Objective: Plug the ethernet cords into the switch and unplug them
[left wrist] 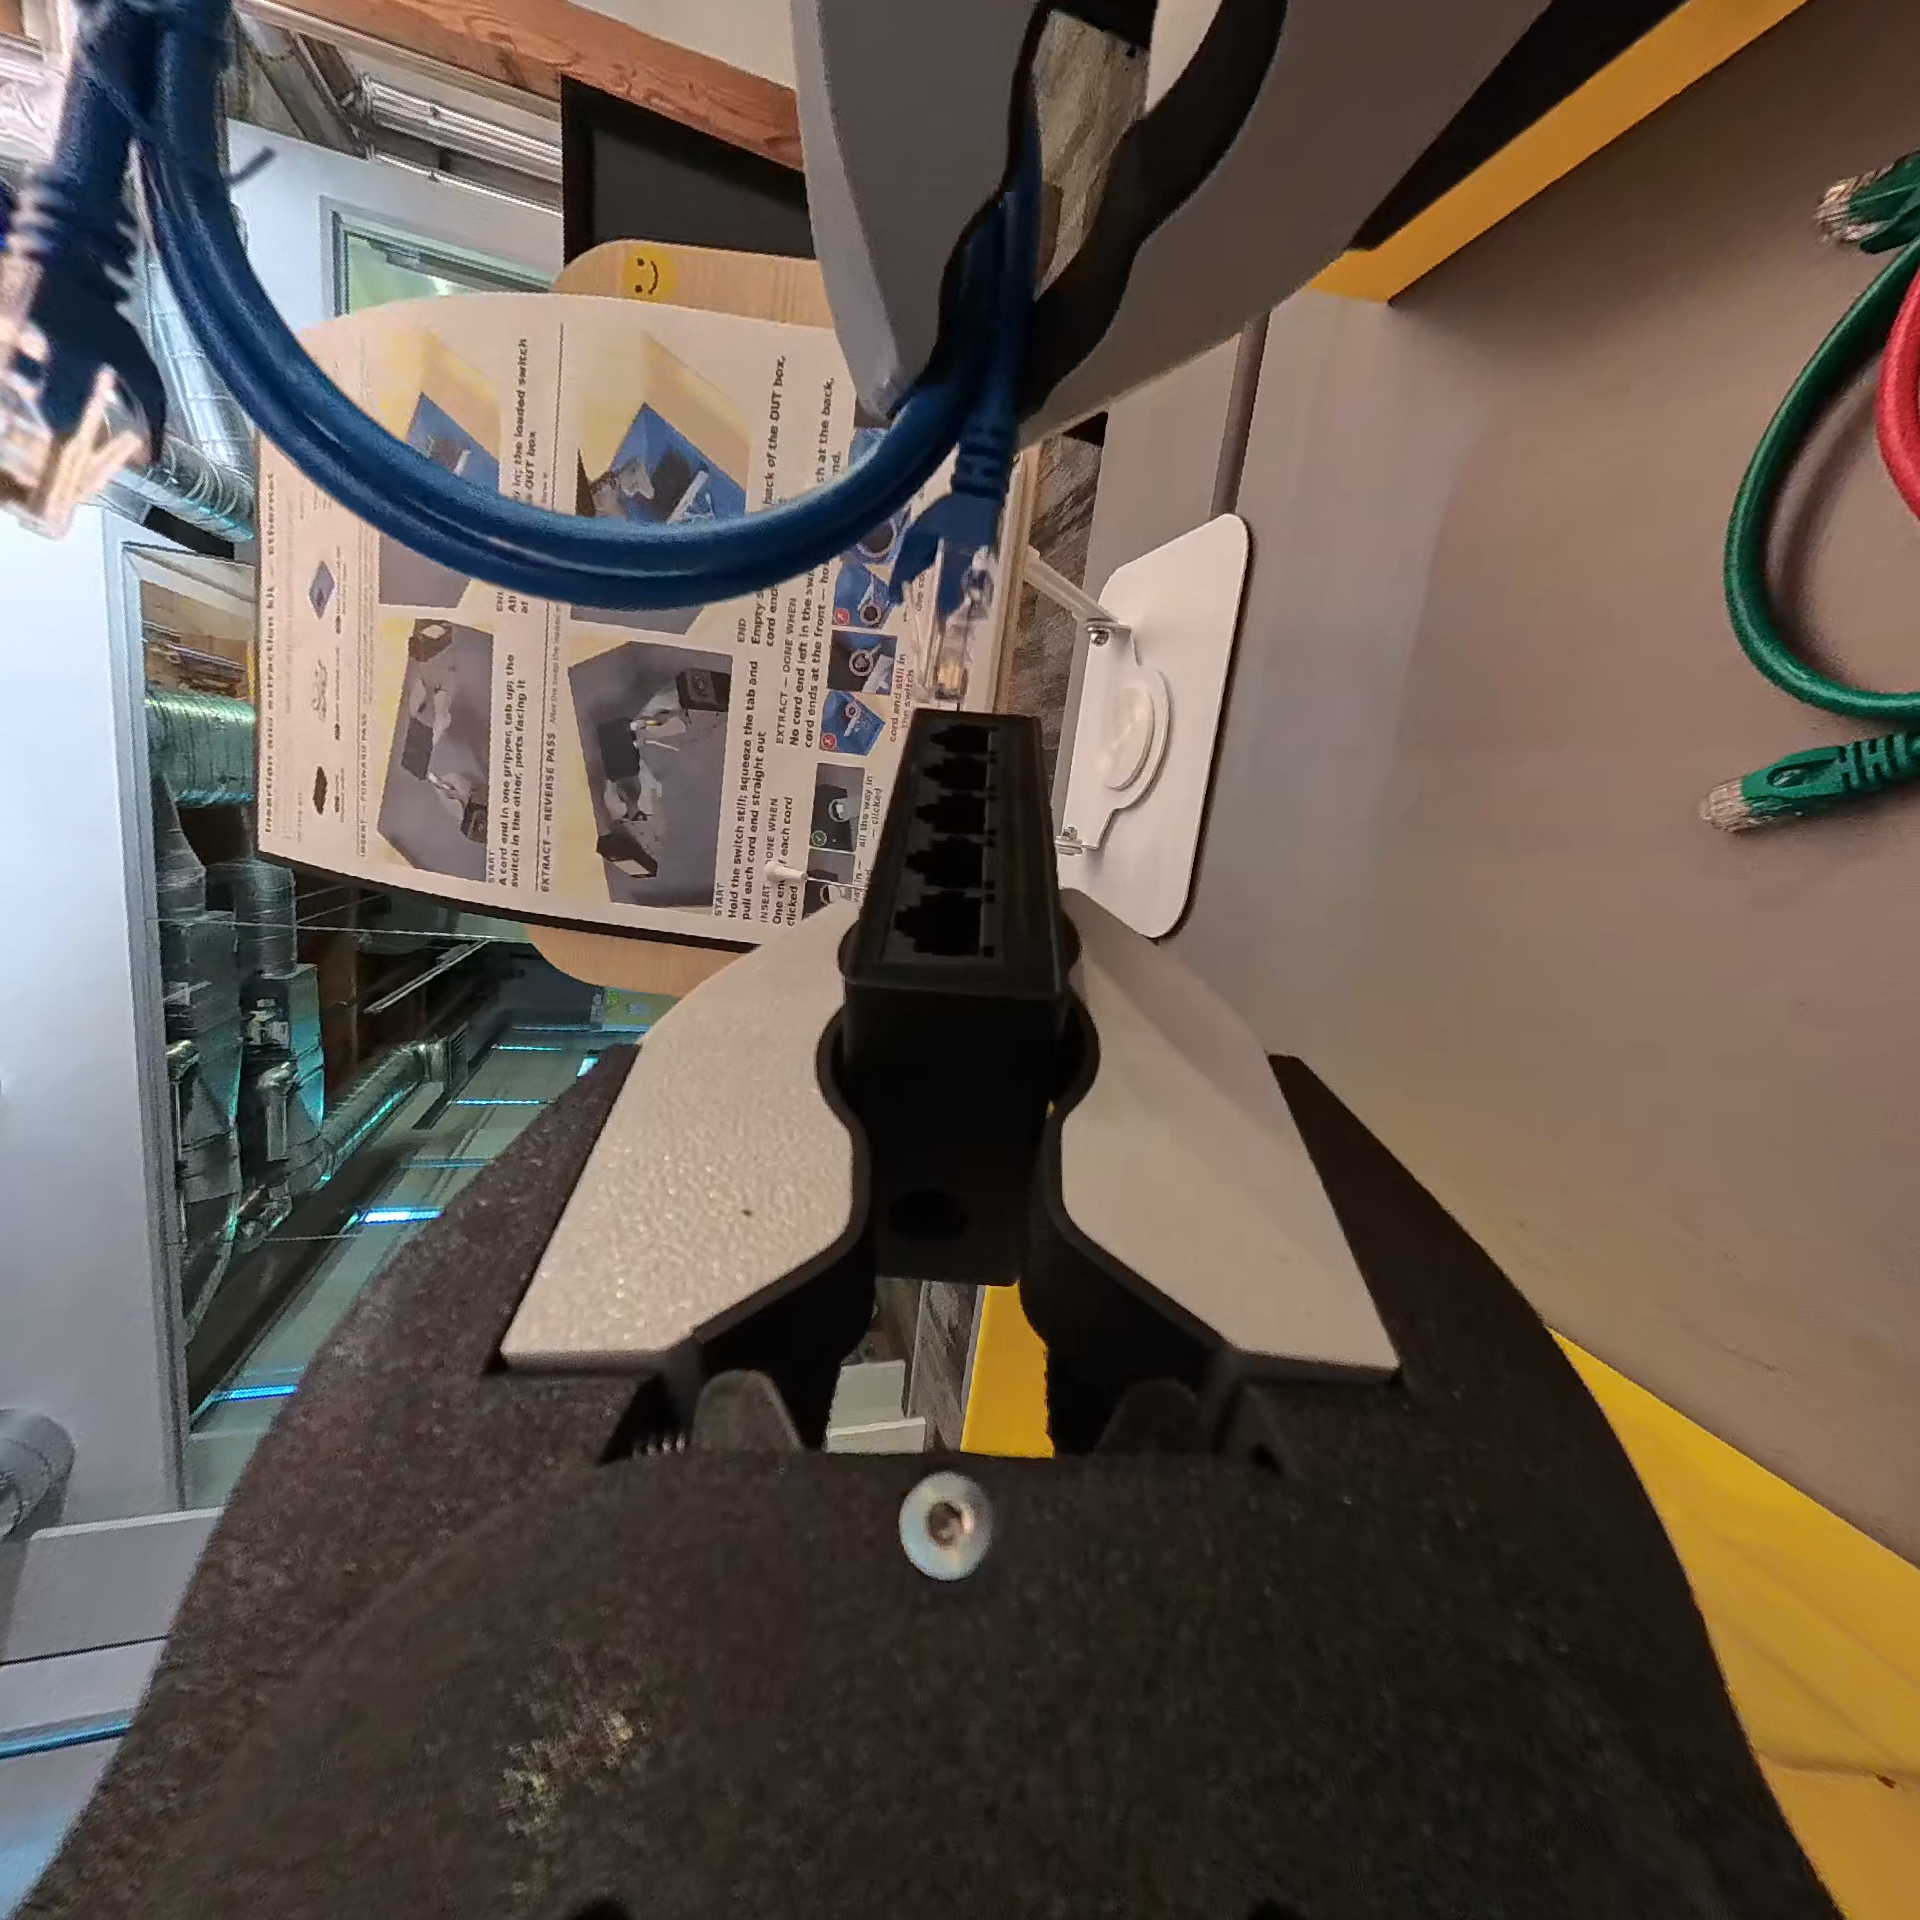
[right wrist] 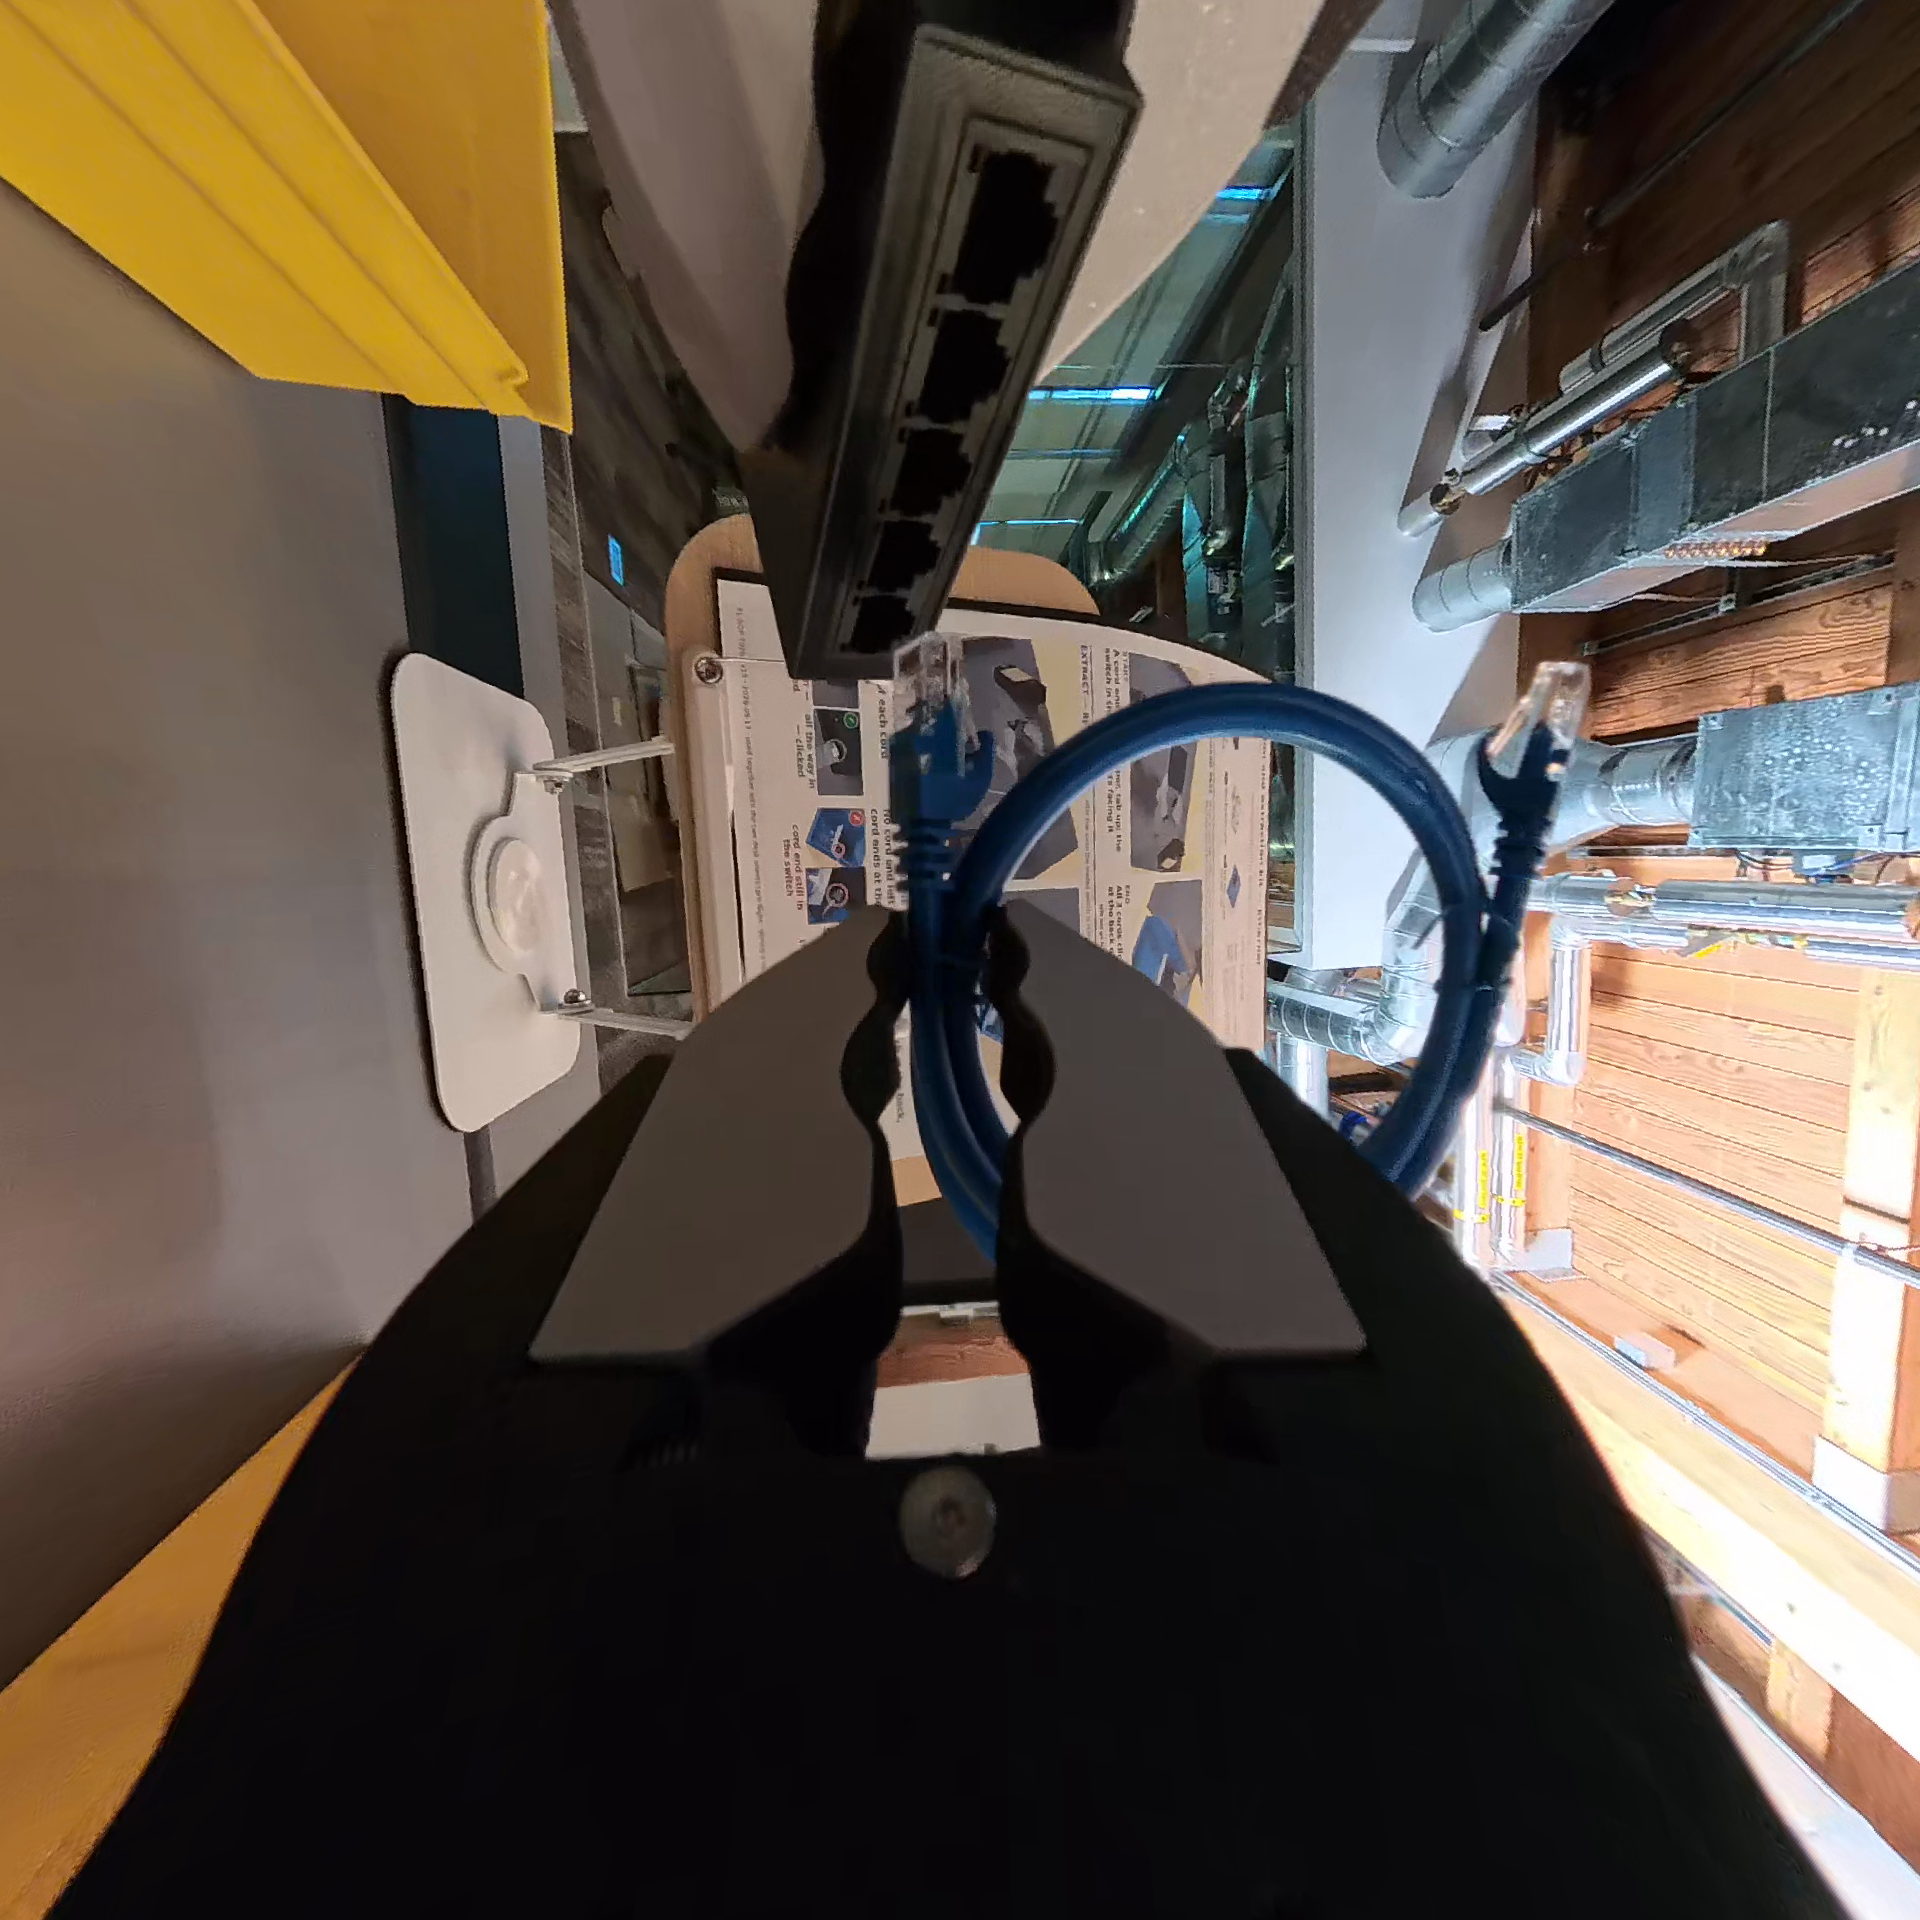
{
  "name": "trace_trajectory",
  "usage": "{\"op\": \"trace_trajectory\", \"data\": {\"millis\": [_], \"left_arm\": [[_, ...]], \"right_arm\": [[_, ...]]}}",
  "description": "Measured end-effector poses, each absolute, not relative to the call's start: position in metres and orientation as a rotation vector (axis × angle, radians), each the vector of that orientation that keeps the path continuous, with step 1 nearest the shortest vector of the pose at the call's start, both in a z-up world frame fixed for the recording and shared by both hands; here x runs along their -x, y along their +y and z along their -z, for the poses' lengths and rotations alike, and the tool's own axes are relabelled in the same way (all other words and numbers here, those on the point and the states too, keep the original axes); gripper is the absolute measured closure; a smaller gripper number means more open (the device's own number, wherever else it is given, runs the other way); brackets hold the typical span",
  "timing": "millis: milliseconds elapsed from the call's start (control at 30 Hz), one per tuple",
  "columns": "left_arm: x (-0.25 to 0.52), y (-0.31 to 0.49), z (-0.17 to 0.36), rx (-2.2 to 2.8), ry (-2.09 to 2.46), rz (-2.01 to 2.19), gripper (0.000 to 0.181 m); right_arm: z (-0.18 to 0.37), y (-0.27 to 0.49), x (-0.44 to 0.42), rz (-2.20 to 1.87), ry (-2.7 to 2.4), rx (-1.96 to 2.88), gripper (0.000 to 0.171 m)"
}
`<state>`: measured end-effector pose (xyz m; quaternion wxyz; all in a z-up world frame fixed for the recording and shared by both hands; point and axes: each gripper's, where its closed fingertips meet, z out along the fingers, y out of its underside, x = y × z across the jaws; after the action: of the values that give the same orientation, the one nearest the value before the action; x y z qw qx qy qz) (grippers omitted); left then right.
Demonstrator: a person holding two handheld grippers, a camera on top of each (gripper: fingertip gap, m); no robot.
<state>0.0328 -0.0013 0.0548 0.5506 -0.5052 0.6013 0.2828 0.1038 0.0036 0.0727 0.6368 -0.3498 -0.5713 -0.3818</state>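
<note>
My left gripper (left wrist: 951,987) is shut on a black ethernet switch (left wrist: 951,997), held in the air with its row of empty ports (left wrist: 951,842) facing away. My right gripper (right wrist: 940,930) is shut on a coiled blue ethernet cord (right wrist: 1226,935). The cord's clear plug (right wrist: 928,675) sticks out past the fingertips and sits just at the end port of the switch (right wrist: 935,343), apart from it or barely touching. In the left wrist view the same plug (left wrist: 951,634) hangs just above the switch's far end. The cord's other plug (right wrist: 1548,707) dangles free.
A green cord (left wrist: 1787,561) and a red cord (left wrist: 1901,405) lie on the grey table (left wrist: 1507,727) to the right. A white stand (left wrist: 1164,727) holds an instruction sheet (left wrist: 582,623) beyond the switch. Yellow bins (right wrist: 312,208) sit along the table's edges. Tip to tip, the grippers are about 8 cm apart.
</note>
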Motion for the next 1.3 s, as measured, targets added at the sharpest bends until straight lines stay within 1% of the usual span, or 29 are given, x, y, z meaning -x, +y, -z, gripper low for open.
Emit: {"op": "trace_trajectory", "data": {"millis": [500,1067,1300], "left_arm": [[-0.033,-0.002,-0.053,1.237,1.413,-0.768,0.152],[-0.031,0.002,-0.040,1.307,1.433,-0.826,0.152],[-0.035,0.000,-0.040,1.303,1.436,-0.783,0.152]], "right_arm": [[-0.067,0.008,-0.100,1.050,-1.296,0.790,0.155],[-0.051,0.013,-0.089,1.137,-1.300,0.848,0.155],[-0.050,0.015,-0.091,1.130,-1.297,0.852,0.155]]}}
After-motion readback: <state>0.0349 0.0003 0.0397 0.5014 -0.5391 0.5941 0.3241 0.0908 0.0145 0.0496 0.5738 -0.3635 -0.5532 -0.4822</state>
